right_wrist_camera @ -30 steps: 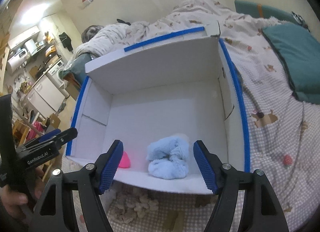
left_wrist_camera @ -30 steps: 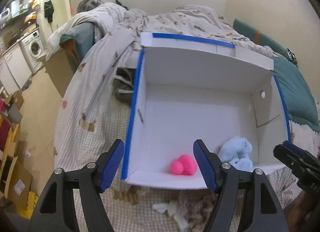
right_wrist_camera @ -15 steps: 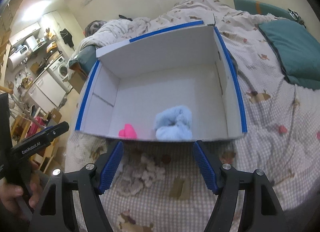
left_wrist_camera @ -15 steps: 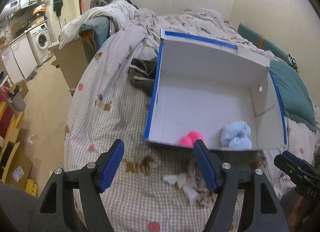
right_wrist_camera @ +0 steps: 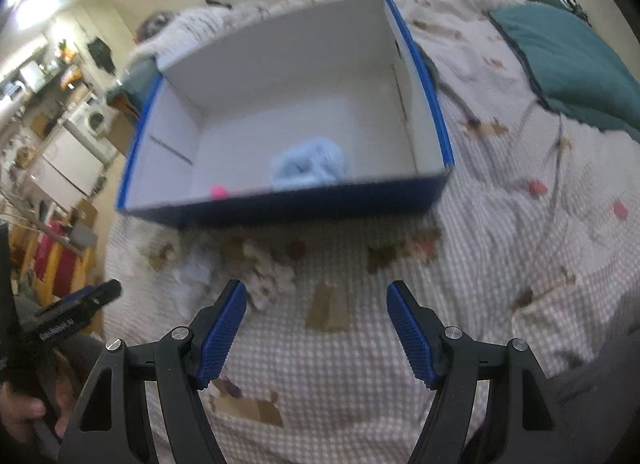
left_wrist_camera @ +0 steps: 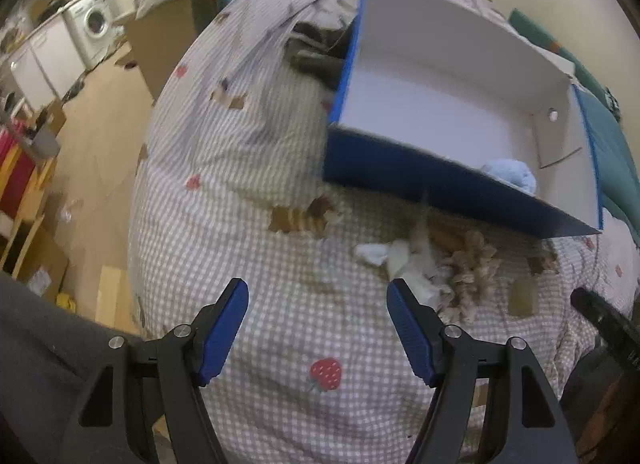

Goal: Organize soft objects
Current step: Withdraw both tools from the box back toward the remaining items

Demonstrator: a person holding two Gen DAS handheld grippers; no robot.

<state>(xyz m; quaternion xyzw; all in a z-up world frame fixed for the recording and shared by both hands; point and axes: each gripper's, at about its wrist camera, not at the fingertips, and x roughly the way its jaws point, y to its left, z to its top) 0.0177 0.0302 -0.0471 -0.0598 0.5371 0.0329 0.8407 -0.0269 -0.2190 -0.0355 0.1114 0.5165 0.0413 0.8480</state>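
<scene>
A blue box with white inside (left_wrist_camera: 440, 187) (right_wrist_camera: 304, 207) sits on the checked bedspread. Inside lie a light blue fluffy cloth (right_wrist_camera: 308, 165) (left_wrist_camera: 510, 173) and a pink soft object (right_wrist_camera: 219, 191), which the box wall hides in the left wrist view. In front of the box lie a beige fluffy object (left_wrist_camera: 472, 264) (right_wrist_camera: 268, 268) and a white soft piece (left_wrist_camera: 404, 260) (right_wrist_camera: 196, 268). My left gripper (left_wrist_camera: 318, 328) is open and empty above the bedspread, left of them. My right gripper (right_wrist_camera: 316, 328) is open and empty, short of the box.
A teal pillow (right_wrist_camera: 568, 59) lies right of the box. A dark grey garment (left_wrist_camera: 316, 51) lies behind the box's left side. The bed edge drops to the floor at left, with a washing machine (left_wrist_camera: 94, 29) and cardboard boxes beyond.
Both grippers have pulled back and away from the box toward the near side of the bed. The loose beige and white objects in front of the box have come into full view.
</scene>
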